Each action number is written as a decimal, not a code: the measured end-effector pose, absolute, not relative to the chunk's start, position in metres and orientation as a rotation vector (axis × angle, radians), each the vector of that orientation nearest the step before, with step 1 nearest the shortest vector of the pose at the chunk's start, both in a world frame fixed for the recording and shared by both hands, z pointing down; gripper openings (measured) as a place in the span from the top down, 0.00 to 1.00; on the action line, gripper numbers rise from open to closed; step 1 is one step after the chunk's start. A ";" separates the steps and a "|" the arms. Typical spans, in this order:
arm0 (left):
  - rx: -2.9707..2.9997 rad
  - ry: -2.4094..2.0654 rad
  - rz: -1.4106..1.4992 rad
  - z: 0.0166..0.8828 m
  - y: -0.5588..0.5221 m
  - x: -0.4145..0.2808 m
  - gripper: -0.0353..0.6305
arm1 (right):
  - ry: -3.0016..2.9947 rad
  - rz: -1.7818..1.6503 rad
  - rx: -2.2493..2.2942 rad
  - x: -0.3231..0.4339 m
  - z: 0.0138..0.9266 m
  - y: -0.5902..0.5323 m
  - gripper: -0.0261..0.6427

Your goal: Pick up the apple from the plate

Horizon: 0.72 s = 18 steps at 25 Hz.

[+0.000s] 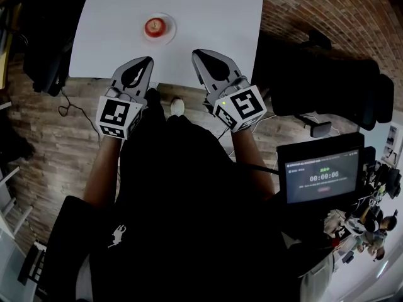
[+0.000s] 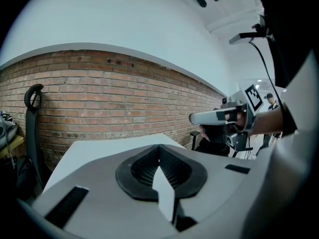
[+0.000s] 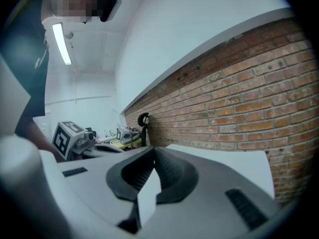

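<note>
Two things decide your reach: which way the apple (image 1: 154,26) lies, and which hand is closer. It sits in the middle of the plate (image 1: 169,36), about midway back on the table (image 1: 214,17) and slightly left of centre in the head view.

Your left hand-held gripper (image 1: 147,61) is poised over the near table edge. From it the apple is at about 12 o'clock, almost dead ahead along the line the jaws point. From your right hand-held gripper (image 1: 198,55) the apple lies at about 10 o'clock, off to the side and farther away. I judge the left to be nearer and better lined up.

Both have their jaws pressed together with nothing between them. Each one's own view shows only table and brick wall beyond, no apple. You would need to spread the left jaws before going forward. The apple looks round, with no long axis to square up to, so any approach angle should serve.
</note>
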<state>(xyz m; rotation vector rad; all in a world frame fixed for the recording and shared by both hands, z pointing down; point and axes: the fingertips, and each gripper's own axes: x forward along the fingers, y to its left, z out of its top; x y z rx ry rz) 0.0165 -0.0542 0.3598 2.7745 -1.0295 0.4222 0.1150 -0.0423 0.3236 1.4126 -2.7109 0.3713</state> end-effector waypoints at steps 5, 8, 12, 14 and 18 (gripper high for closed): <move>2.764 -1.010 0.411 0.366 -0.077 0.015 0.94 | -2.704 0.383 1.409 0.112 0.326 -0.062 0.95; 2.763 -1.003 0.424 0.371 -0.091 0.013 0.94 | -2.702 0.382 1.406 0.107 0.328 -0.075 0.96; 2.770 -0.985 0.448 0.379 -0.109 0.013 0.94 | -2.691 0.380 1.399 0.103 0.335 -0.095 0.96; 2.768 -0.966 0.477 0.386 -0.115 0.010 0.94 | -2.671 0.359 1.380 0.097 0.339 -0.100 0.96; 2.765 -0.936 0.534 0.401 -0.124 0.007 0.94 | -2.616 0.314 1.327 0.084 0.354 -0.109 0.95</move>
